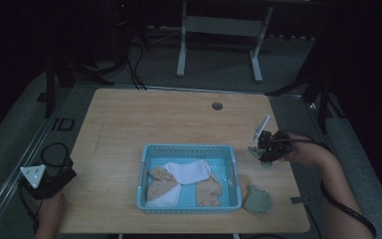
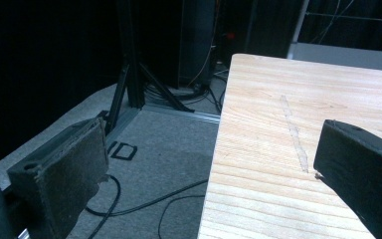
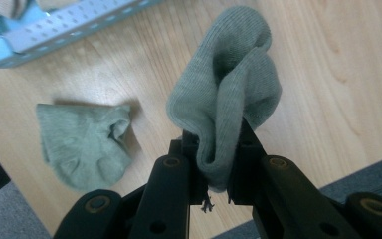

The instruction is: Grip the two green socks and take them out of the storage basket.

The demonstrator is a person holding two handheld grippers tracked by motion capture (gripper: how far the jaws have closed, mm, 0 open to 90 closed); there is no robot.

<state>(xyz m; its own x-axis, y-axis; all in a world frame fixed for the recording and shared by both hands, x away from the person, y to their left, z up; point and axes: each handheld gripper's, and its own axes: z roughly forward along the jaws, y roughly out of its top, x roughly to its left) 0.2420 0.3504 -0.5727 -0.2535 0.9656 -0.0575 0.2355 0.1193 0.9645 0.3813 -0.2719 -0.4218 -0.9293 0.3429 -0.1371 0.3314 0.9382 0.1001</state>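
My right gripper point(image 3: 218, 149) is shut on a grey-green sock point(image 3: 226, 84), which bunches up above the jaws. In the high view that gripper point(image 1: 266, 158) hangs over the table's right side, just right of the blue basket point(image 1: 144, 164), with the sock point(image 1: 255, 151) drooping from it. A second grey-green sock point(image 3: 82, 144) lies flat on the wood; the high view places this sock point(image 1: 257, 199) by the basket's front right corner. My left gripper point(image 2: 204, 169) stands open with nothing between its jaws, straddling the table's left edge; the high view has it point(image 1: 64, 177) at the front left.
The basket holds white socks point(image 1: 189, 172) and tan socks point(image 1: 161, 186). A round cable hole point(image 1: 217, 105) sits near the table's far edge. Beyond the wooden table point(image 1: 144, 119) stand dark stands, cables and a white frame on grey carpet.
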